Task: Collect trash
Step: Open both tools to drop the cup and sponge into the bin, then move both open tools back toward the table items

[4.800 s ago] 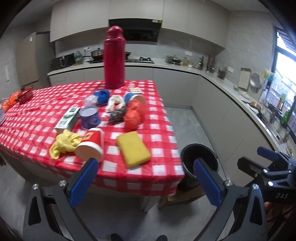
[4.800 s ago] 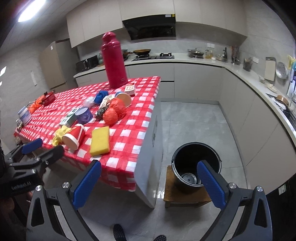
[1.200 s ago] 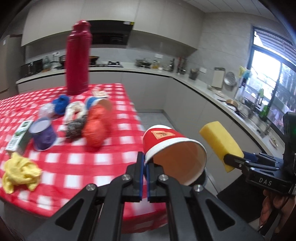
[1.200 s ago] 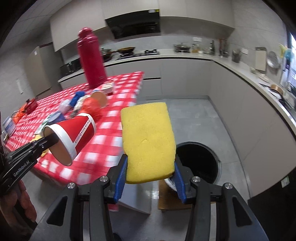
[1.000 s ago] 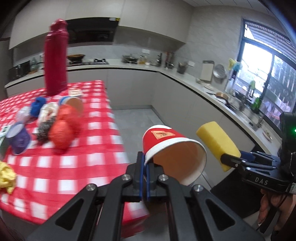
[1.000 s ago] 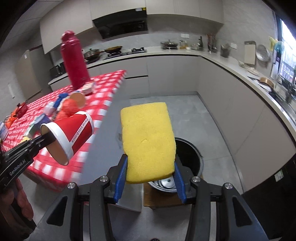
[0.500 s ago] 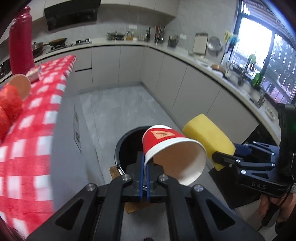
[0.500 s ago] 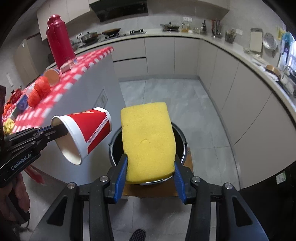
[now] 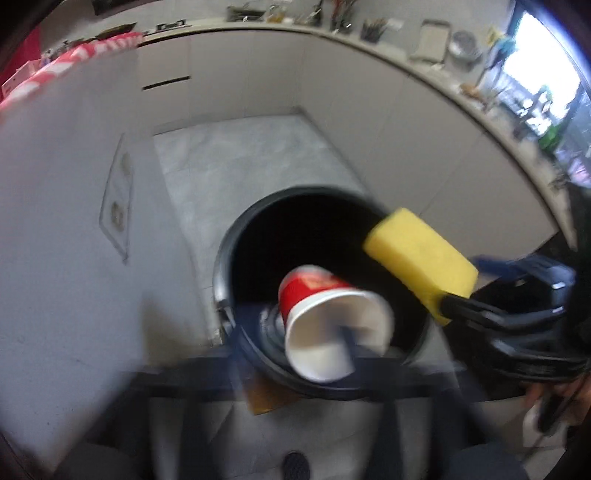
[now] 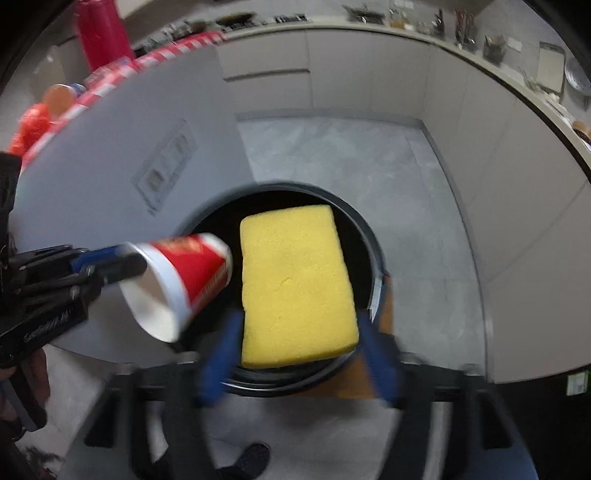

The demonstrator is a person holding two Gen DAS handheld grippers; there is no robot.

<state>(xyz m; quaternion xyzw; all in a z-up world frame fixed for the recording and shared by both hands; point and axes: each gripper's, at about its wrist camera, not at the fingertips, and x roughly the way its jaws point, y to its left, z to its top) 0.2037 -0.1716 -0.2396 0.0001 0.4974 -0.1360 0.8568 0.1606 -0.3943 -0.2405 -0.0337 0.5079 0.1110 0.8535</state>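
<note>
A black trash bin [image 9: 236,251] [image 10: 371,236] stands on the floor right below both grippers. The red paper cup [image 9: 325,321] [image 10: 184,280] hangs over the bin's mouth at my left gripper [image 9: 347,336]; that gripper is blurred, and one dark fingertip shows at the cup's rim. The yellow sponge [image 10: 295,288] [image 9: 417,258] is over the bin. My right gripper [image 10: 299,354] has its blue fingers [image 10: 221,354] spread a little wider than the sponge, and the sponge appears loose between them.
The bin sits on a low wooden stand [image 10: 380,384]. The island's grey side panel [image 10: 110,158] is close on the left, with the red checked tablecloth [image 10: 173,48] and a red thermos [image 10: 99,33] on top. Grey cabinets [image 10: 517,184] curve around the right.
Both grippers dropped down over the bin and tilted toward it. The right gripper's fingers spread apart from the sponge. The cup now sits lower over the bin's mouth.
</note>
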